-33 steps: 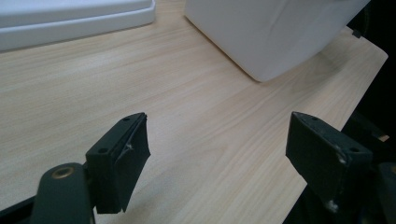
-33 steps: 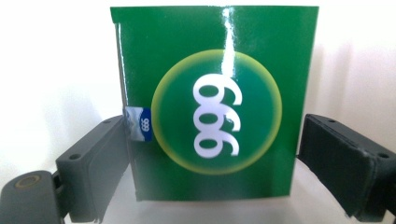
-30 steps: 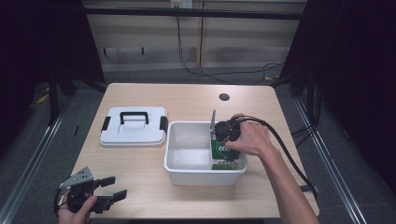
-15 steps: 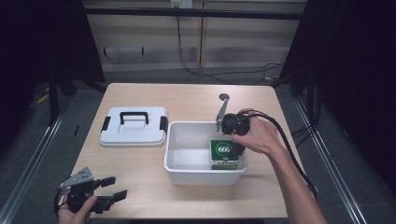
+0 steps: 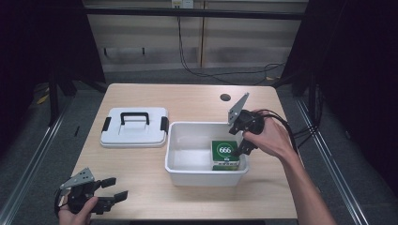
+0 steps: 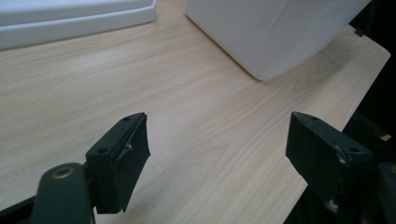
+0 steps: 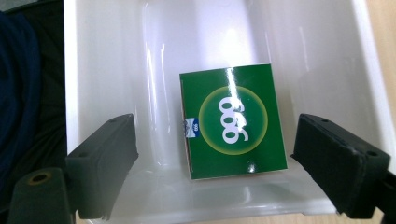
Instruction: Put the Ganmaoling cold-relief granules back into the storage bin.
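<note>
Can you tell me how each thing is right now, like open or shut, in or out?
white bin: open, lid off.
lid: lying flat on the table, left of the bin, handle up.
green box: lying inside the bin, at its right end.
right gripper: open, above the green box, not touching it.
left gripper: open, holding nothing, at the table's near left corner.

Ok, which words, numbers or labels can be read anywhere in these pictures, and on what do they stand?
"666": in white on the green box lying in the white bin; it shows upside down in the right gripper view.
Small blue-and-white sticker on the box's edge: too small to read.
Nothing else carries text.
</note>
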A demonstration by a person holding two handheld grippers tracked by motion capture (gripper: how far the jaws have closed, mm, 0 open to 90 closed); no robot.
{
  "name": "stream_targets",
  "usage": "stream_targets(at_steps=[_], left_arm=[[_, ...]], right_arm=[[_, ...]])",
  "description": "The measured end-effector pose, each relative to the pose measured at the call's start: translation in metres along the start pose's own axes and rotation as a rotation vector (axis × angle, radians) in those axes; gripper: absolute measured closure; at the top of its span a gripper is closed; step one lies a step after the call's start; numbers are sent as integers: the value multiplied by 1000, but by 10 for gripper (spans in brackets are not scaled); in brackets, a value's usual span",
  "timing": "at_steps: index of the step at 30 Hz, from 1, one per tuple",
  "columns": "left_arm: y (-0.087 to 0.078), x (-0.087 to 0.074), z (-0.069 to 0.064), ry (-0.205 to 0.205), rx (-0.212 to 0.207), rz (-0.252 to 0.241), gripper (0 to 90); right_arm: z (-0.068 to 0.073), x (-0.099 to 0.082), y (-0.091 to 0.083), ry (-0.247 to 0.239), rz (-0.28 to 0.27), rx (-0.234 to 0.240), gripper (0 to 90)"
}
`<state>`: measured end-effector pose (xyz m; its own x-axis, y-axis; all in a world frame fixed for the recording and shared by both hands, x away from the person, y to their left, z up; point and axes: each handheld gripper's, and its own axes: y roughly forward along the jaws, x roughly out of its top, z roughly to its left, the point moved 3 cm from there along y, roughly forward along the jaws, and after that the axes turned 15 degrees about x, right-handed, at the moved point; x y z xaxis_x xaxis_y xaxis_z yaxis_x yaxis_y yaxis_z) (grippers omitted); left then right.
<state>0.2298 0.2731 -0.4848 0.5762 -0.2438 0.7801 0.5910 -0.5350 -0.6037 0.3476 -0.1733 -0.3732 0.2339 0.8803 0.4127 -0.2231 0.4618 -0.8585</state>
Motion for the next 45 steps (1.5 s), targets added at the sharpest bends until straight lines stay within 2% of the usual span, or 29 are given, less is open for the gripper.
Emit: stream_targets(at_steps=[8, 10, 17, 21, 25, 34, 36, 38, 42, 45], left_arm=[[0, 0, 0, -3, 1, 0, 213], [0, 0, 0, -3, 3, 0, 213], [0, 0, 0, -3, 3, -2, 213], [0, 0, 0, -5, 4, -3, 213], [0, 0, 1, -6, 8, -4, 213], [0, 0, 1, -5, 10, -4, 213], [0, 0, 1, -9, 10, -4, 213], [0, 0, 2, -10, 12, -5, 213], [0, 0, 2, -10, 12, -3, 213], [0, 0, 2, -9, 14, -6, 213]], right_arm=[[6, -11, -6, 0, -94, -8, 132], [7, -13, -7, -15, -128, -20, 133], [15, -25, -16, 6, -243, -74, 138], [18, -40, -21, 32, -310, -102, 136], [19, -53, -23, 47, -347, -131, 138], [27, -92, -27, 130, -561, -223, 138], [29, -100, -26, 142, -600, -225, 138], [31, -109, -22, 159, -613, -247, 138], [35, -128, -13, 199, -633, -257, 137], [39, -140, -6, 223, -655, -241, 136]])
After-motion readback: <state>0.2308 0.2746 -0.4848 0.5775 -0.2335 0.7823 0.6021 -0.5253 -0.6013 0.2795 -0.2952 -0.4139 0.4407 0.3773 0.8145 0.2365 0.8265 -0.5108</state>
